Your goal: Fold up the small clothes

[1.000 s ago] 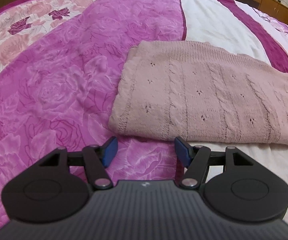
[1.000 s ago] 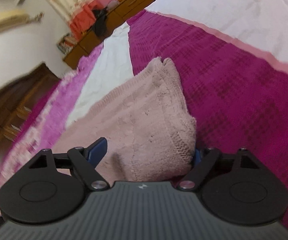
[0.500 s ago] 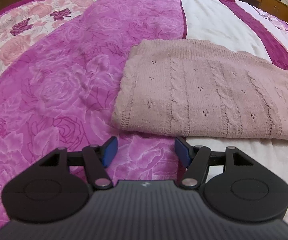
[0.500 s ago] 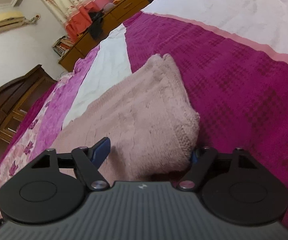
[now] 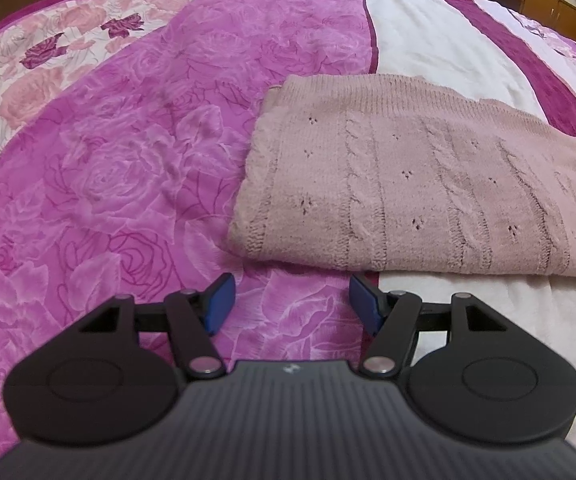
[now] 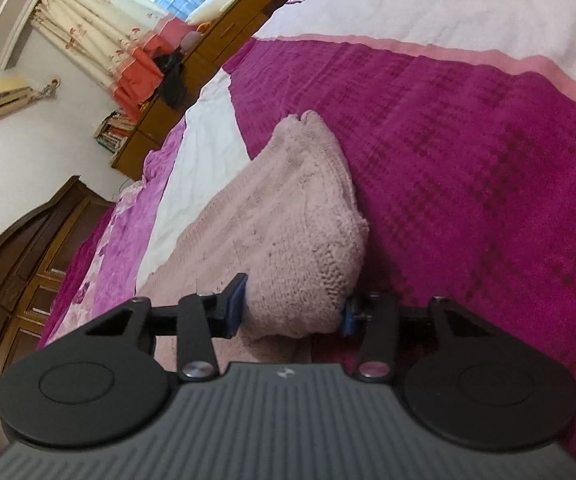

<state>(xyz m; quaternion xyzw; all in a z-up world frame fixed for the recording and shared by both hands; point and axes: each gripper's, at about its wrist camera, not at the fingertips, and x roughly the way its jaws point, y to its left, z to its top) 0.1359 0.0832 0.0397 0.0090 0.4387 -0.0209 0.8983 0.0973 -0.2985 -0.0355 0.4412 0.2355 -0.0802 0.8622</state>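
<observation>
I have the pink knitted sweater (image 5: 420,196) lying folded on the bed (image 5: 136,168), filling the centre and right of the left wrist view, its near edge across the middle of the frame. In the right wrist view the same sweater (image 6: 288,240) runs from the centre down to the lower middle, where one end corner bulges between the fingers.

What has changed is on my right side. A second ago the right hand-held gripper (image 6: 290,308) stood wide around that corner; now its jaws are closing, and the blue pads (image 6: 237,300) appear to touch the knit on both sides. The corner looks bunched and lifted a little where it was flatter before. The view has also rolled somewhat, so the bed's dark magenta band (image 6: 468,160) slants more steeply.

My left hand-held gripper (image 5: 290,304) has not changed: its fingers are apart with nothing between them, hovering over the bedspread just short of the sweater's near edge, in the lower middle of its frame.

I judge the right side is taking hold for another fold, while the left still has to grasp its own edge.
</observation>
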